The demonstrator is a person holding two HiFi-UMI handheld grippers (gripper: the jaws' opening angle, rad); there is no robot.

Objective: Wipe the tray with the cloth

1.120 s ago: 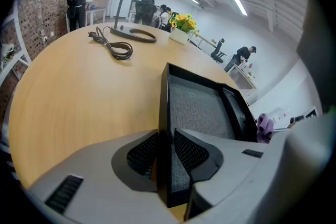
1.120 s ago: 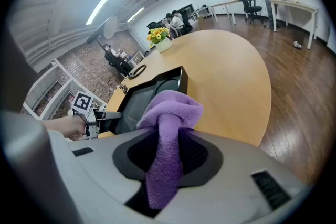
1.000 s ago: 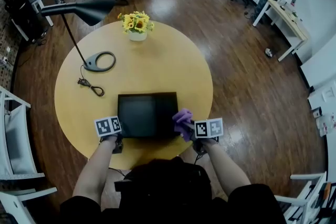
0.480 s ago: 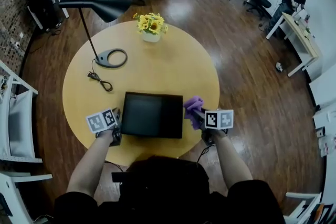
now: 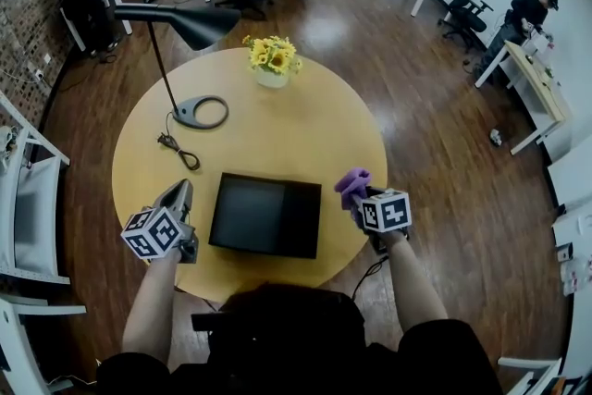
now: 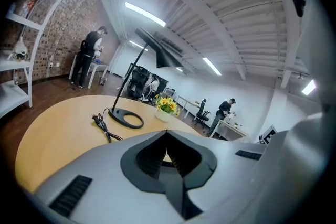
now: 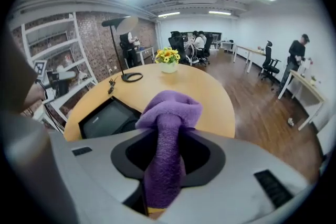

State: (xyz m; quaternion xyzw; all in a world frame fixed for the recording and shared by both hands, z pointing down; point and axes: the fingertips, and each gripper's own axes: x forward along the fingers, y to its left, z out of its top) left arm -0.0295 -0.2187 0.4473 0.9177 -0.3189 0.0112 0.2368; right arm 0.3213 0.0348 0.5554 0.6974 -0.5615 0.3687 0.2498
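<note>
A black rectangular tray [image 5: 265, 216] lies on the round wooden table [image 5: 305, 125], near its front edge. It also shows as the tray [image 7: 107, 118] at the lower left of the right gripper view. My left gripper [image 5: 178, 190] hangs raised just left of the tray, pointing almost level. Its jaws [image 6: 168, 135] are shut with nothing between them. My right gripper [image 5: 358, 199] hovers off the tray's right edge, tilted down. A purple cloth [image 5: 352, 183] is pinched between its jaws, which have just been opening a little. The cloth [image 7: 169, 107] bunches above the right gripper [image 7: 167, 136].
A black desk lamp with a ring base [image 5: 201, 112] and its cord [image 5: 180, 153] stand at the table's left. A vase of yellow flowers [image 5: 271, 60] sits at the far edge. White chairs [image 5: 23, 199] stand at the left. People work at desks in the distance.
My left gripper has lifted off the table by the tray's near left corner and tipped up toward level. My right gripper has rolled and drifted slightly right, still carrying the cloth.
</note>
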